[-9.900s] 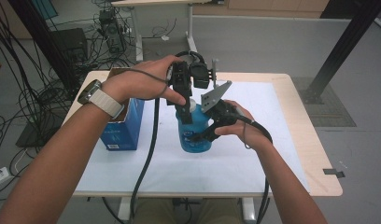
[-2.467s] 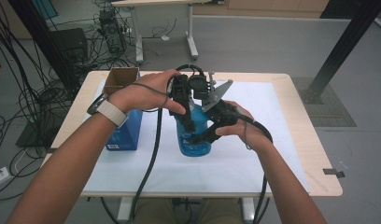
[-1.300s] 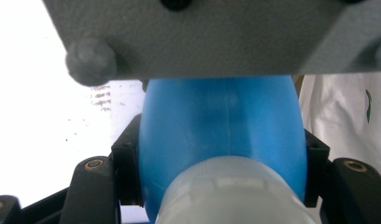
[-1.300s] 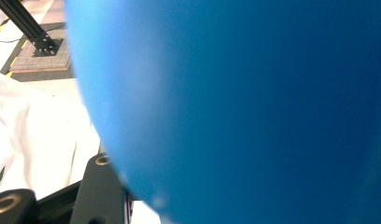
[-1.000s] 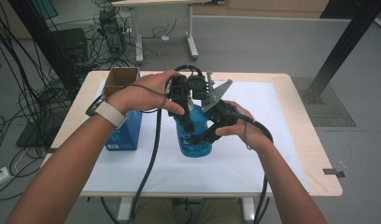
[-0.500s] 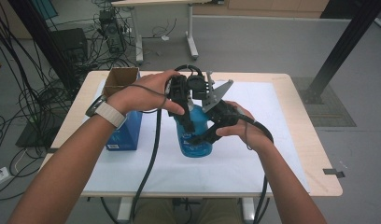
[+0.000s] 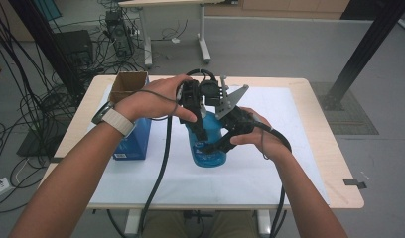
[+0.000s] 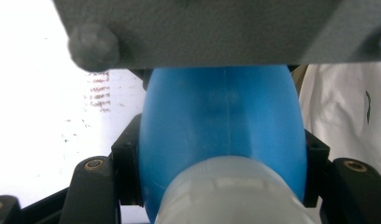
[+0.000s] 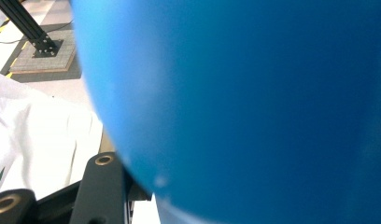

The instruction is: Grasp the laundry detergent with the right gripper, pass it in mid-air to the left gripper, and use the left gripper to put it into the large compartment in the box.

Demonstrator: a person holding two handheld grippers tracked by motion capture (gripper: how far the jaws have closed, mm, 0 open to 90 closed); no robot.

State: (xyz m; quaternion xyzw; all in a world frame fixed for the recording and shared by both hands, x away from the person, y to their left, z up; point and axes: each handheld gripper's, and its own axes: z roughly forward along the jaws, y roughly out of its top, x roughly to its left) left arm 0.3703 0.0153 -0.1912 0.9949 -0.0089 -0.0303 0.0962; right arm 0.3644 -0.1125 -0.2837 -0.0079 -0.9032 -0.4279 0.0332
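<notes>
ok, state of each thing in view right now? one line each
blue bottle: upright on the white sheet, cap on, gripped from both sides
left gripper: shut on the blue bottle near its top
right gripper: shut on the bottle's body
cardboard box: open at the top, upright
blue carton: upright, beside the bottle, untouched

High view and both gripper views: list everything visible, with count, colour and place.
Bottle: one, translucent blue with pale cap, upright at table centre.
Cardboard box: one, brown, open, left rear of the table.
Blue box: one, blue, left of the bottle.
White sheet: one, covers the tabletop.
Table: one, light wood.
Left gripper: black, shut on the bottle's top.
Right gripper: black, shut on the bottle's body.
Wristwatch: one, pale strap, left wrist.
</notes>
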